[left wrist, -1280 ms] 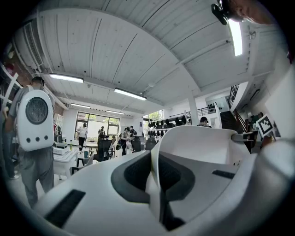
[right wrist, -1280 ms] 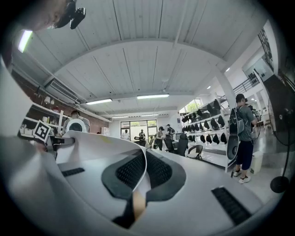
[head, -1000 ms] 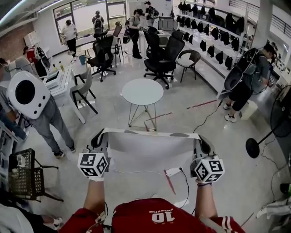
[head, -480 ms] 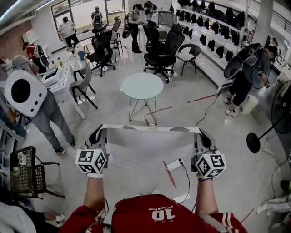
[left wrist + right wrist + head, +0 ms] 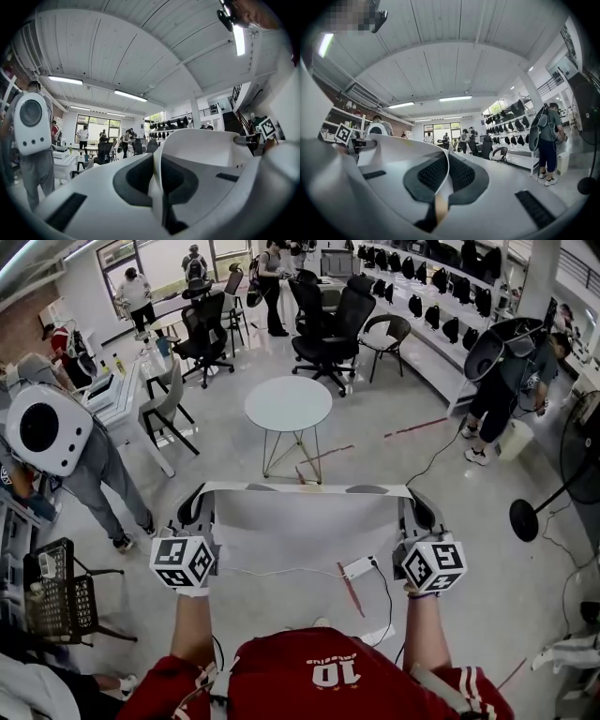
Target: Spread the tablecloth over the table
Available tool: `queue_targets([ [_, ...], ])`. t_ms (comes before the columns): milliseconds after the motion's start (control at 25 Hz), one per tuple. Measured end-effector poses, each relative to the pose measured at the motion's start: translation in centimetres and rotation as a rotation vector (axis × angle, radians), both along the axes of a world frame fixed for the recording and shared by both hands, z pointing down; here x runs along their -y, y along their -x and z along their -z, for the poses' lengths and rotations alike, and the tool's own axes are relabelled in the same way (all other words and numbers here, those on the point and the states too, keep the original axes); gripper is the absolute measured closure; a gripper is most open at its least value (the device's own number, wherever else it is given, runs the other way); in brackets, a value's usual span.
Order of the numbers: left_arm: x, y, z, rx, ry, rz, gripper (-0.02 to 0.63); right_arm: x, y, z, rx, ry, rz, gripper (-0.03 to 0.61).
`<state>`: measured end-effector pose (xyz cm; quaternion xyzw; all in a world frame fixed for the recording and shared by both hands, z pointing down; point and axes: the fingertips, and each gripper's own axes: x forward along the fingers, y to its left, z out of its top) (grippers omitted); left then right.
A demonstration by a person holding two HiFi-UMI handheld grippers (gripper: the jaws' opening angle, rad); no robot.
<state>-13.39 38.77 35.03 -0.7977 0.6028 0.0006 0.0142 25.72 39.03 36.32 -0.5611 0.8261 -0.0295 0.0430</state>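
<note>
I read the left claw (image 5: 157, 180) as clenched: its two dark pads are pressed together, with a thin fold of the white tablecloth (image 5: 206, 150) pinched between them. The right claw (image 5: 442, 183) is in the same condition. Its pads are closed on the opposite end of the cloth's top edge, and a narrow strip of fabric runs down between them.

In the head view the cloth hangs as a flat sheet stretched between the two claws. Its top edge is taut and roughly level, and it is held in the air in front of the holder's chest, above the floor.

The cloth is not yet on the table. The round white tabletop (image 5: 288, 404), on thin metal legs, stands ahead, beyond the cloth's top edge and well apart from it. Only open grey floor lies between them.

Surroundings:
- A white power strip (image 5: 358, 567) with its cable lies on the floor at the cloth's lower edge.
- Black office chairs (image 5: 323, 320) stand beyond the tabletop.
- To the left stands a person (image 5: 103, 486) wearing a white backpack (image 5: 47, 432). A black wire basket (image 5: 47, 601) sits nearer, at the lower left.
- To the right is a floor fan (image 5: 581, 451). A second person (image 5: 497, 409) stands farther off, by the shelving
</note>
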Motion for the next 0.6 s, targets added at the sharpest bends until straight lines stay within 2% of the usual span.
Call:
queue_targets([
  [320,1.0,-1.9,-0.6,0.016,0.009,0.009,0.606,1.1,-1.8,-1.0,-0.003,0.006,0.016,0.563],
  [600,0.8,-3.6,-0.3,0.004,-0.02,0.047,0.606,1.5,-3.6,-1.0,0.0,-0.014,0.035,0.563],
])
